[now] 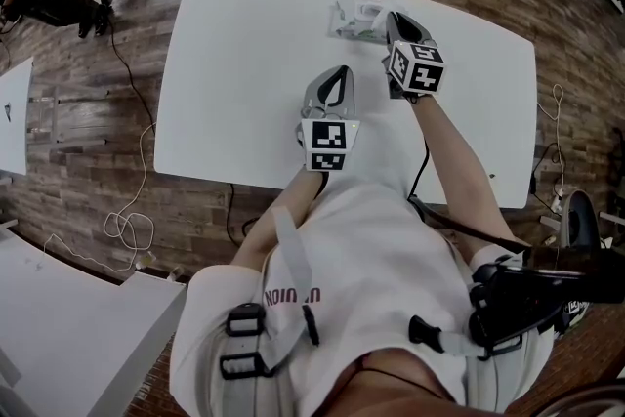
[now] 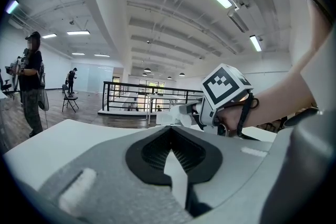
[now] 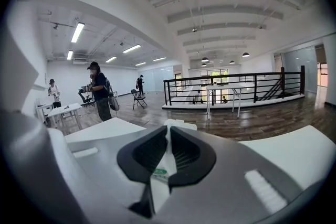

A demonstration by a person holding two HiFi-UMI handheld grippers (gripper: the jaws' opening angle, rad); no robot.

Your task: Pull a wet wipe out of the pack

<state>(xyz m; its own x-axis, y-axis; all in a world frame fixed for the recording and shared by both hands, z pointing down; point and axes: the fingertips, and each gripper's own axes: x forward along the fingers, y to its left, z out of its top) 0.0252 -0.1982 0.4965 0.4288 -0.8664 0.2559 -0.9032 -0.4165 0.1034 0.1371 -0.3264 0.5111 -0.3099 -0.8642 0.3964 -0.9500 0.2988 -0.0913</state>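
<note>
The pale wet wipe pack (image 1: 352, 20) lies far back on the table (image 1: 234, 63).

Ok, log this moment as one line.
right claw: shut on thin white sheet with green label | left claw: shut, empty, over white table | soft white-green wipe pack: at right claw's tip

Both arms reach forward over the near edge of the worktop (image 1: 234, 63). The left claw (image 1: 337, 73) hangs above the worktop's near half, tipped slightly downward, with its jaws closed together and nothing between them. The right claw (image 1: 390, 16) is farther out, close to the worktop's far edge, also tipped slightly down. Its jaws are almost together, pinching a thin white sheet (image 3: 164, 165). The right forearm (image 1: 457, 156) is bare and stretched out across the worktop's right part, and the right hand (image 2: 231, 122) wraps its claw's handle.
</note>
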